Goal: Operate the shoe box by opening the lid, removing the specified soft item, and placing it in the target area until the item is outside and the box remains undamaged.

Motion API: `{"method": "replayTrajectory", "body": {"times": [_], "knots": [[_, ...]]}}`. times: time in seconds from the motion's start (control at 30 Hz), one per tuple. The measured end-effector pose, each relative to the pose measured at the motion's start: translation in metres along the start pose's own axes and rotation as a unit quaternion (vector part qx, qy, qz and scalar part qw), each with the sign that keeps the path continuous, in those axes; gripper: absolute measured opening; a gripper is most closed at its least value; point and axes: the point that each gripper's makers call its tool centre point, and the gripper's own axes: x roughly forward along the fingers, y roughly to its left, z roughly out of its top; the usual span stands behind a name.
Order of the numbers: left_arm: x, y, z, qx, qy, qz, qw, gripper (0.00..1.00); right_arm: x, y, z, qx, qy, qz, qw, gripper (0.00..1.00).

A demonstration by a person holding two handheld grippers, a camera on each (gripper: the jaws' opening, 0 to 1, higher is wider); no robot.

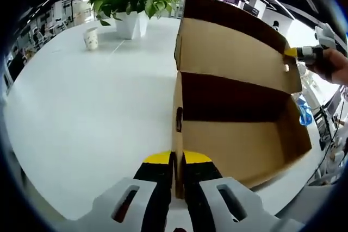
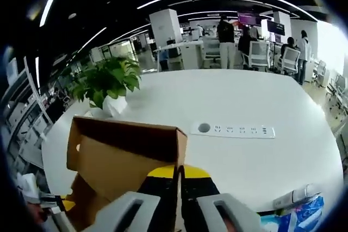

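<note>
Left gripper view, left to right: paper cup [image 1: 91, 38] and potted plant [image 1: 133, 5] standing toward the far edge of the white surface [image 1: 81, 118]; cardboard shoe box [image 1: 239, 134] lying open toward the right edge, lid [image 1: 234, 47] tilted up and back.

Left gripper [image 1: 178, 175] pinching the near wall of the shoe box, jaws nearly together with the cardboard edge rising between them. Right gripper [image 1: 304, 54] reaching in from the right, a person's hand [image 1: 334, 66] behind it, apparently nipping the lid's far corner.

Right gripper view, left to right: potted plant [image 2: 106, 85], then the raised lid [image 2: 128, 150], then a white power strip [image 2: 232, 130] lying on the surface [image 2: 261, 161], with blue packaging [image 2: 296, 215] near the bottom right. Right gripper [image 2: 179, 180] closing narrowly on the lid's edge.

Showing dark and bare inside the box where visible; soft item not made out, possibly hidden in the shadowed back or below the wall.

Judging the cardboard light, thin and easily creased: holding walls and lid by their edges, lightly, without twisting. Judging the soft item limp and compressible: gathering a fold near its middle rather than a loose end, lifting clear of the walls.
</note>
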Motion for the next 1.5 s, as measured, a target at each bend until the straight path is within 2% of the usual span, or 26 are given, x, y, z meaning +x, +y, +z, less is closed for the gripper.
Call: {"method": "replayTrajectory", "body": {"times": [0.17,0.33,0.43,0.97,1.17,1.5], "knots": [[-0.004,-0.003,0.000,-0.006,0.003,0.007,1.0000,0.03,-0.011,0.003,0.004,-0.019,-0.011,0.006,0.9997,0.00],[-0.005,-0.003,0.002,-0.028,0.004,0.014,0.9995,0.03,-0.014,0.002,0.007,-0.041,-0.021,0.007,0.9989,0.00],[-0.003,-0.004,0.004,-0.037,0.002,0.014,0.9992,0.04,-0.016,0.004,0.011,-0.042,-0.035,0.030,0.9981,0.00],[0.001,-0.007,0.009,-0.061,-0.001,0.023,0.9979,0.04,-0.029,-0.003,-0.005,-0.058,-0.042,0.025,0.9972,0.00],[0.002,-0.009,0.010,-0.072,-0.004,0.022,0.9971,0.04,-0.035,0.002,-0.011,-0.083,-0.045,0.020,0.9954,0.00],[0.003,-0.008,0.011,-0.087,-0.008,0.021,0.9960,0.05,-0.047,0.009,-0.021,-0.098,-0.057,0.005,0.9936,0.00]]}}
